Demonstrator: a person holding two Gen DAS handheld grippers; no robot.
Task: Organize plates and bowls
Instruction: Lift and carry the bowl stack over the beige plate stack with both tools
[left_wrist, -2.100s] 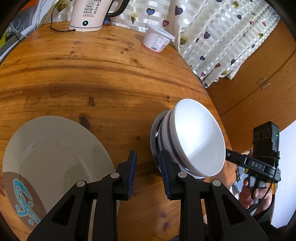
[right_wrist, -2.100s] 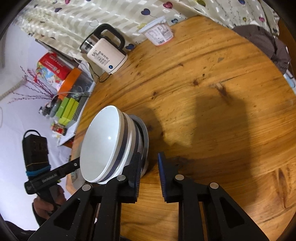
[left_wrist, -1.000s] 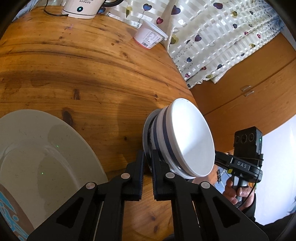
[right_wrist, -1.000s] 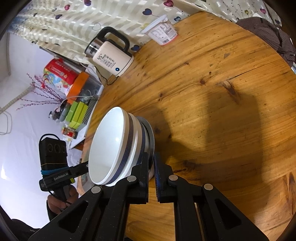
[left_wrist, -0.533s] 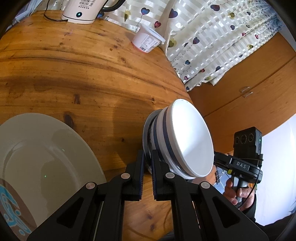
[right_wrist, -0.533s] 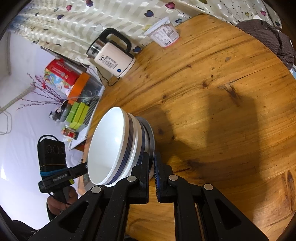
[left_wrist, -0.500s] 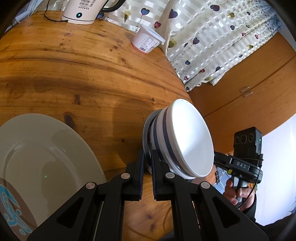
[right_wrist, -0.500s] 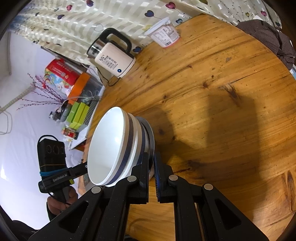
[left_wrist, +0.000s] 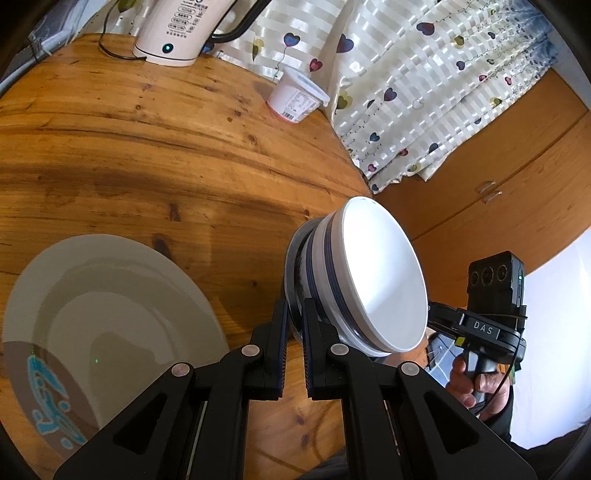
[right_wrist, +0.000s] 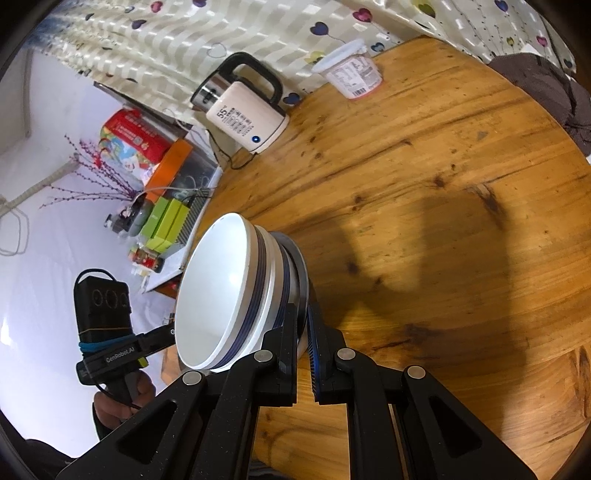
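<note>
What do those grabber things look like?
Both are black plastic with two flat fingers lined in ribbed blue, plus round silver bolts. The right gripper reads "DAS"; the left gripper reads "GenRobot.AI" and wears a blue band.

I see a kettle (left_wrist: 177, 33) and tub (left_wrist: 295, 98) far ahead of the claw, at the worktop's (left_wrist: 147, 147) curtain (left_wrist: 424, 92) edge.

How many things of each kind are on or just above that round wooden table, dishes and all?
Bowls, stacked and gripped by both grippers: 2, the top bowl and the lower bowl
Small plate under the bowls: 1
Large plate: 1
Kettle: 1
Lidded plastic cup: 1
Total: 6
</note>
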